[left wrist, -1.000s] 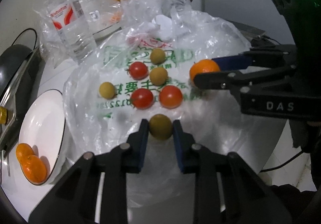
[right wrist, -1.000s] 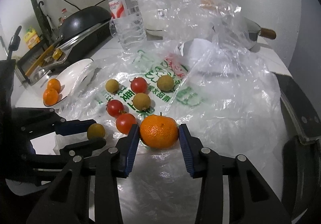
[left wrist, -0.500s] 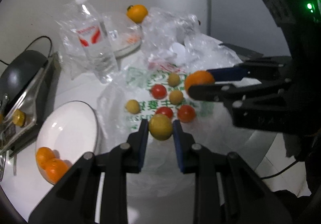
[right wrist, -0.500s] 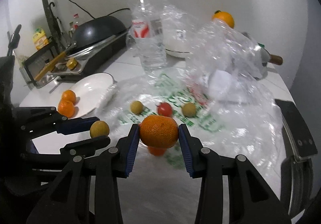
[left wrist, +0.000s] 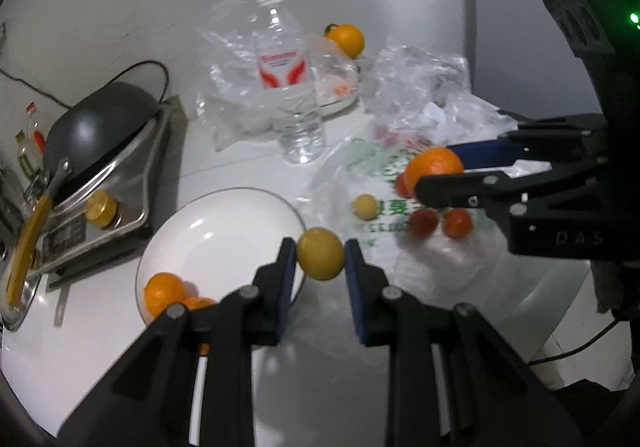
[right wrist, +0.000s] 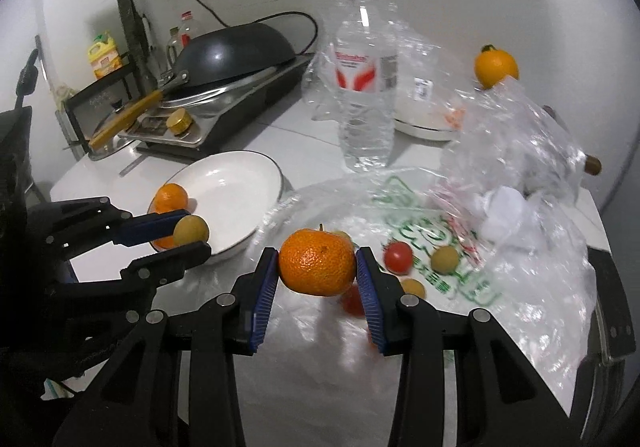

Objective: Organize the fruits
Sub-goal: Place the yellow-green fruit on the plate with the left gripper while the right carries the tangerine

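Left gripper (left wrist: 320, 259): jaws pinching round yellow-green fruit (left wrist: 320, 253).
Right gripper (right wrist: 317, 267): jaws pinching dimpled mandarin (right wrist: 317, 261).
Surroundings: white plate (right wrist: 240, 183), crinkled plastic bag (right wrist: 432, 247), water bottle (right wrist: 366, 87).

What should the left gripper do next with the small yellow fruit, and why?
Probably carry it a little further left over the white plate and lower it. The left gripper grips the yellow fruit just beside the plate's rim, where two oranges already lie.
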The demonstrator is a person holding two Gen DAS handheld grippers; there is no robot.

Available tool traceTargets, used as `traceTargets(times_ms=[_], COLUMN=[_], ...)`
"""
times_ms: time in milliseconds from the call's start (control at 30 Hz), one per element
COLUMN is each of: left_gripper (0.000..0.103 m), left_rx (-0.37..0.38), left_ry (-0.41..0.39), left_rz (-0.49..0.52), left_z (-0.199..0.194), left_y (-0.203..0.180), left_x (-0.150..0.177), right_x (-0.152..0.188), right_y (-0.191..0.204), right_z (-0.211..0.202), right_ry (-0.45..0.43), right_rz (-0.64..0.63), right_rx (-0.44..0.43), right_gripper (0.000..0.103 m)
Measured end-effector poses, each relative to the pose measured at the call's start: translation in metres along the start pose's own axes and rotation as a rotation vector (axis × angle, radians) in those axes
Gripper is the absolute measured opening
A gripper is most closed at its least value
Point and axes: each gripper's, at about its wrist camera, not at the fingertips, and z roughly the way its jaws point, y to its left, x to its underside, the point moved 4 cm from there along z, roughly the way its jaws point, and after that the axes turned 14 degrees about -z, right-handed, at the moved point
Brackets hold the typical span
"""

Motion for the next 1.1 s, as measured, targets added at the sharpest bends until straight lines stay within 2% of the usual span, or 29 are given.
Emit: traceTargets(times_ms=[367,633,900,1100], left_gripper=[0.025,0.025,0.026,0.027], left_rx=[-0.034,-0.045,-0.056,-0.052], left_ry=[0.013,0.056,0.078,0.092], left_rz=[-0.055,-0.088,-0.062,-0.091], left_z=[0.007,0.019,0.029,0.032], left_y=[0.033,0.052,0.049,0.053], left_x=[0.008,0.017,0.022,0.023], right_x=[-0.022,-0.032,-0.032,-0.039], right_y=[0.026,0.042,0.043,0.045], right_z=[0.019,0.031,0.044,0.048], right_ry=[0.011,0.018,0.032,0.031], right_rz=[-0.042,-0.066,-0.071,-0.093], right_rx=[-0.033,-0.049,-0.065,-0.069], right_gripper=[0.042,0.042,0.042,0.042])
